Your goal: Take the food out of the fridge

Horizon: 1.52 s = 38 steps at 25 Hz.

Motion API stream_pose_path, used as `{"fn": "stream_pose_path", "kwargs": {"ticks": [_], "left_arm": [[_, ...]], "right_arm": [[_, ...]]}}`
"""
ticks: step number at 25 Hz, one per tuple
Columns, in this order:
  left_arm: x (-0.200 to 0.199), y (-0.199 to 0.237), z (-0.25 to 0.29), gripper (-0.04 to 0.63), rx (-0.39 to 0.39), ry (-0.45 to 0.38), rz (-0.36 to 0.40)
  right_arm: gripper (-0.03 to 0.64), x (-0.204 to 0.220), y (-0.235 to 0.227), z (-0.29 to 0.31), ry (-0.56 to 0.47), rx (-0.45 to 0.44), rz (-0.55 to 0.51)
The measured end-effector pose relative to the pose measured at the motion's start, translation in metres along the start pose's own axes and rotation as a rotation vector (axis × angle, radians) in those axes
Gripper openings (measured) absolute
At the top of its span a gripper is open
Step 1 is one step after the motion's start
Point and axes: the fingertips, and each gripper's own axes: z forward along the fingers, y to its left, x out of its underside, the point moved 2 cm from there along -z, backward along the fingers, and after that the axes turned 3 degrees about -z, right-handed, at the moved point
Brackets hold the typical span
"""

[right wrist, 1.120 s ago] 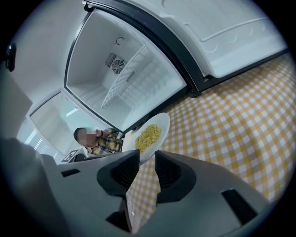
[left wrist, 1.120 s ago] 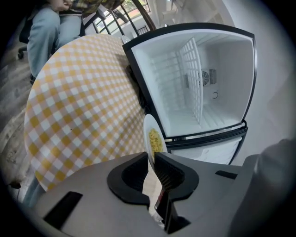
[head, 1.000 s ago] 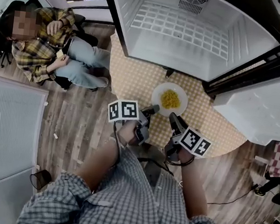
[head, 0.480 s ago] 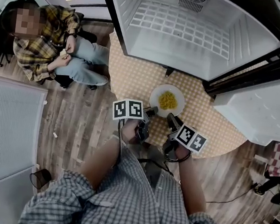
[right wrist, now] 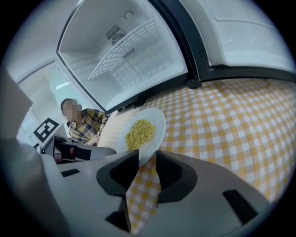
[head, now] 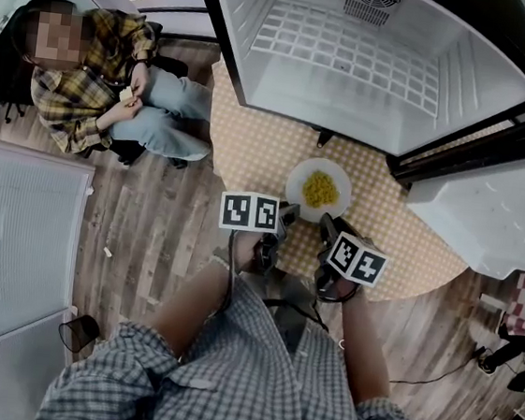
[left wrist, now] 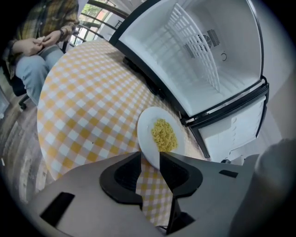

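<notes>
A white plate (head: 296,182) of yellow noodles (head: 320,187) rests on the yellow-checked table (head: 252,137) in front of the open fridge (head: 357,46). My left gripper (head: 288,212) is at the plate's near-left rim and my right gripper (head: 327,223) at its near-right rim. In the left gripper view the plate's rim (left wrist: 145,134) reaches into the gap of my left gripper (left wrist: 150,159); its jaws have just been opening and its pads stand off the rim. In the right gripper view the plate (right wrist: 155,121) pokes between the tips of my right gripper (right wrist: 147,157); its jaws have just been closing a little, without pressing.
The fridge's wire shelf (head: 347,49) is bare, and its door (head: 488,211) hangs open at the right. A person in a plaid shirt (head: 98,82) sits on a chair to the left of the round table. Wooden floor surrounds the table.
Both grippers have sunk a little toward the table at the plate's near rim. The left gripper has rolled, so its marker cube faces up more squarely. The plate stays on the cloth.
</notes>
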Motion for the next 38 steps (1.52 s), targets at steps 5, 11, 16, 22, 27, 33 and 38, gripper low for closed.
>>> {"fn": "stream_pose_path", "kwargs": {"ticks": [5,11,16,22,27,33,38], "left_arm": [[-0.006,0.01,-0.011,0.118,-0.051,-0.027,0.036],[-0.026,0.025,-0.045,0.008,-0.114,-0.187,0.019],[-0.039,0.009,-0.063,0.006,-0.144,-0.26,0.149],[-0.053,-0.032,-0.081,0.006,-0.089,-0.331,0.318],[-0.067,-0.071,-0.1,0.006,-0.061,-0.409,0.466],[-0.079,-0.12,-0.123,0.006,-0.04,-0.502,0.626],[-0.088,-0.146,-0.142,0.006,-0.029,-0.567,0.693]], "right_arm": [[0.121,-0.001,-0.005,-0.001,0.017,0.062,-0.135],[0.123,-0.022,-0.009,-0.022,-0.086,0.197,-0.34],[0.041,-0.044,0.011,-0.038,-0.177,0.212,-0.506],[0.015,-0.076,0.049,-0.059,-0.298,0.114,-0.516],[0.014,-0.102,0.071,-0.083,-0.389,0.087,-0.518],[0.011,-0.126,0.099,-0.113,-0.484,0.052,-0.546],[0.009,-0.144,0.115,-0.136,-0.568,0.033,-0.566]]}}
